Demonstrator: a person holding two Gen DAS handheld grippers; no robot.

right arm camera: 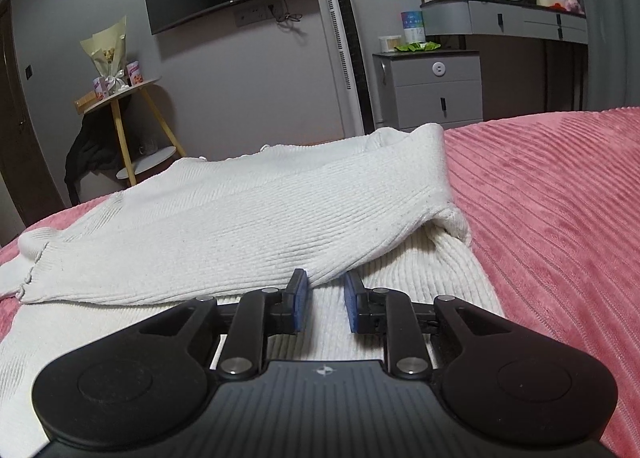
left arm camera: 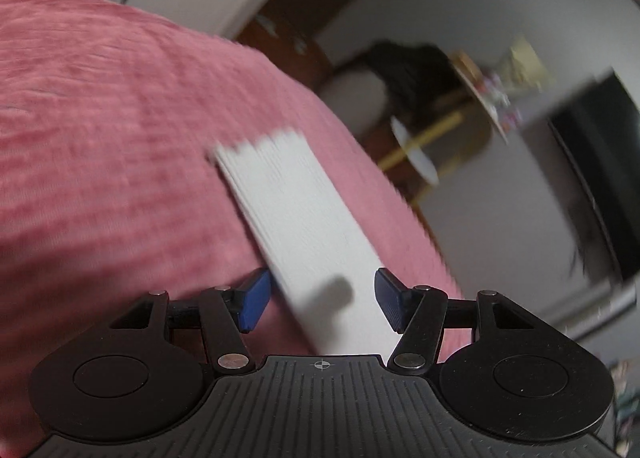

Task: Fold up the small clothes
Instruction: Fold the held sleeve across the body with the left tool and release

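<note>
While the pink ribbed bedspread (right arm camera: 560, 197) fills most of both views, we see the white ribbed sweater (right arm camera: 224, 217) lying on it near the bed's foot end, 1 sleeve folded across the body. In the blurred left view, a white strip of that knit (left arm camera: 304, 225) runs between our left tongs (left arm camera: 322, 304), which are spread wide and grip nothing. Our right tongs (right arm camera: 326, 300) hover low over the sweater, parted, the sleeve's edge reaching between their blue pads (right arm camera: 301, 300) unpinched.
</note>
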